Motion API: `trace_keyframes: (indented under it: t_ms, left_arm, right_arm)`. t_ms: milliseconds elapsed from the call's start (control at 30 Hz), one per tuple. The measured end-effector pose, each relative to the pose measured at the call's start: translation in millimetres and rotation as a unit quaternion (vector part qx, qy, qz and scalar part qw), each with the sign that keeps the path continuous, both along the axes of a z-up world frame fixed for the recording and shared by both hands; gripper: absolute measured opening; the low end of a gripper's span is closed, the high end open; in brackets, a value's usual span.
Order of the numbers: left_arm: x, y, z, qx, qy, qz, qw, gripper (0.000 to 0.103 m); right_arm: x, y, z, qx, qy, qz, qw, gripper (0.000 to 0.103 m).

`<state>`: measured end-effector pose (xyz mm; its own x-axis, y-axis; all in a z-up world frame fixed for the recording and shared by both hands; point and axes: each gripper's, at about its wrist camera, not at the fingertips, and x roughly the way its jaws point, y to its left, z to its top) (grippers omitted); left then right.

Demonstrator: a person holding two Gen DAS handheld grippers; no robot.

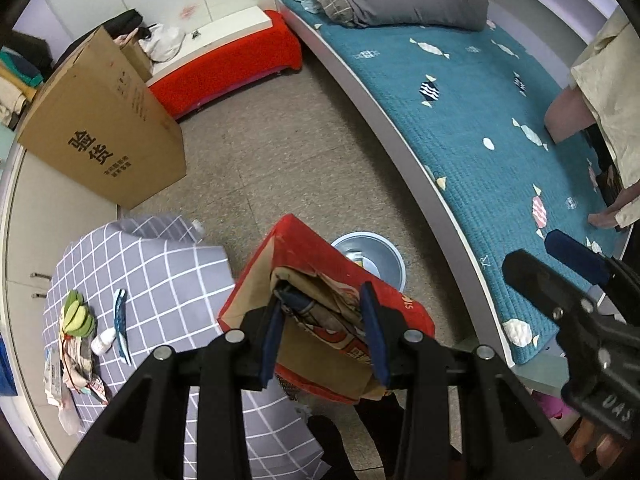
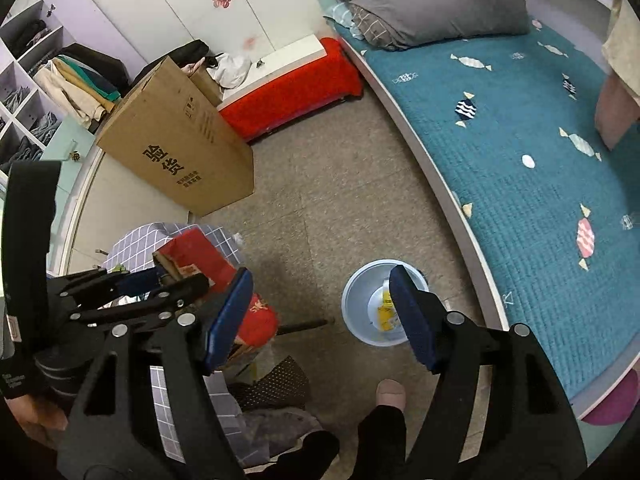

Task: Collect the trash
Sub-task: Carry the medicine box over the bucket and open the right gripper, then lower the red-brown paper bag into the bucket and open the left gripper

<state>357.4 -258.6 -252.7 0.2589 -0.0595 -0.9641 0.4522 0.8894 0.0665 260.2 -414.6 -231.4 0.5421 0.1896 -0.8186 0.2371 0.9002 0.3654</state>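
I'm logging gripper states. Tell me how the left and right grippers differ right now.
The left gripper is shut on a red bag stuffed with paper; the right gripper stands open and empty. The left holds its load beside the checked table; the right is over bare floor, with the grey bin seen past one finger. Both have blue pads and point downward.

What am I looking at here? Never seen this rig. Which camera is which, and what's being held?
No robot arm: a person carries a two-finger gripper in each hand, each with a fisheye camera looking along its fingers. The left wrist view shows the left gripper clamped on a red paper bag stuffed with wrappers. The right wrist view shows the right gripper open and empty, above a grey bin on the floor with trash inside. More litter lies on the checked tablecloth.
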Motion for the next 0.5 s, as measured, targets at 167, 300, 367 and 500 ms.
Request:
trace_keyframes:
  t_ms: [167,300,367,500]
  left_arm:
    - [0.1,-19.0,-1.2,0.001,0.001,-0.011,0.9999,0.037]
    - [-0.9,-37.1,-0.1,0.001,-0.002,-0.021,0.9998,0.037]
    - [-1.2,-46.4,1.0,-0.002,-0.004,-0.027,0.9996,0.038]
    - [-2.2,-58.8,4.1,-0.01,-0.008,-0.029,0.9995,0.038]
  right_arm:
    - [-3.9,-16.7,3.2,-0.007,-0.004,-0.01,1.0,0.071]
    - [-10.3,-31.8,9.0,-0.011,-0.013,-0.027,0.999,0.071]
    - [-13.1,-39.3,12.8,-0.014,-0.019,-0.036,0.999,0.071]
    - [-19.0,-50.5,21.3,-0.021,-0.033,-0.051,0.998,0.072]
